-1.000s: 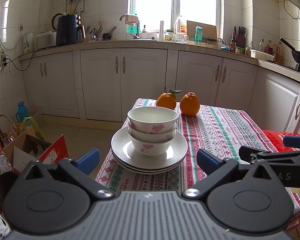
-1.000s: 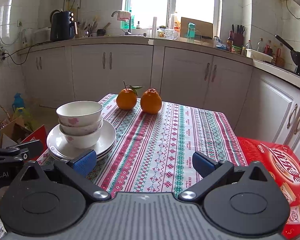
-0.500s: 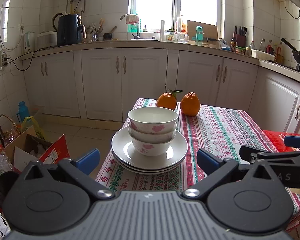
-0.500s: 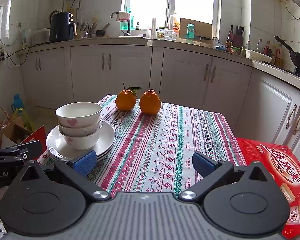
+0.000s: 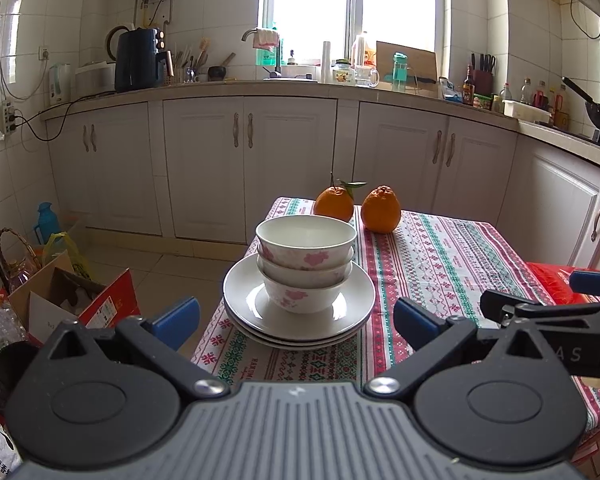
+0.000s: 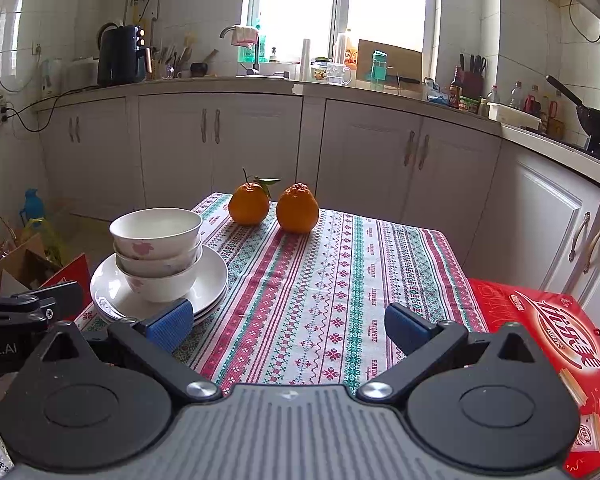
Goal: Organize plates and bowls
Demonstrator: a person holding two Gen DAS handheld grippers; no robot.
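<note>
stacked bowls [image 5: 306, 258] on plates [image 5: 236, 300], red box [image 6: 548, 320] clearer from right wrist

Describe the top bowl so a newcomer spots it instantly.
Find the table with the striped tablecloth; at its near left corner is a stack of white plates. Three nested bowls stand on it; the top bowl is highest, its empty white inside showing, pink flowers outside.

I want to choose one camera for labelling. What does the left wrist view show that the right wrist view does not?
Only the left wrist view shows the open left hand-held gripper whole and the black bin on the floor. Only the right wrist view shows the open right hand-held gripper whole and the printed top of the red box. Both show three stacked bowls on the plates, two oranges and the striped tablecloth.
</note>
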